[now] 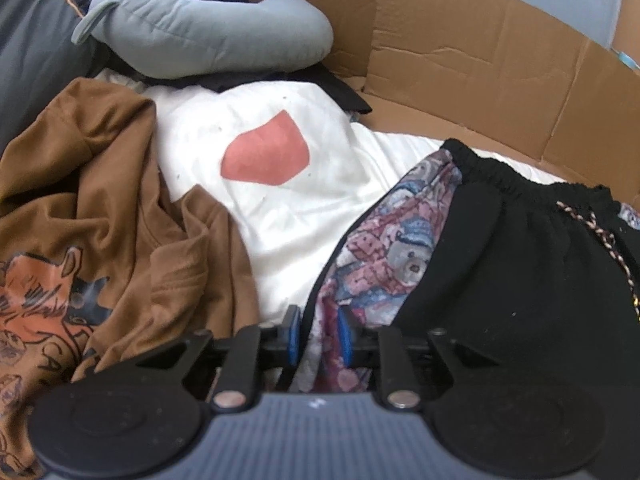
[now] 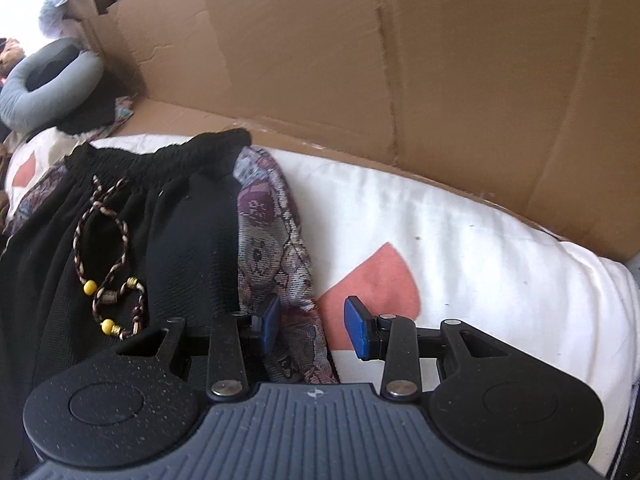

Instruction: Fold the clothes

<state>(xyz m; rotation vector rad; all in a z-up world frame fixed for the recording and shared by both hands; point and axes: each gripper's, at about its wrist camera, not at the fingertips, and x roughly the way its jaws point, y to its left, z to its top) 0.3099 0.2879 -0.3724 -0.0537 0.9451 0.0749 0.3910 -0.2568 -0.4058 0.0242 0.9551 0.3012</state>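
The black shorts with an elastic waistband and teddy-bear patterned side panels (image 1: 520, 264) are spread on a white bedcover printed with red shapes (image 1: 280, 184), waistband toward the brown cardboard wall (image 1: 460, 52).

The left tool (image 1: 319, 334) is set around the patterned left edge of the garment; its blue pads are near each other with fabric between them, but whether the cloth is truly pinched cannot be told. The right tool (image 2: 312, 326) is held released, its pads well apart, over the patterned right edge (image 2: 276, 240).

Several risks are judged from this. If only one side is gripped, the garment may be dragged askew and the fold skewed. The bedcover just under the right tool may be caught together with the panel. The braided drawstring with yellow beads (image 2: 108, 256) may be trapped inside a fold, leaving a lump. A crumpled brown printed T-shirt (image 1: 100, 220) lying just beside may be snagged by the left tool.
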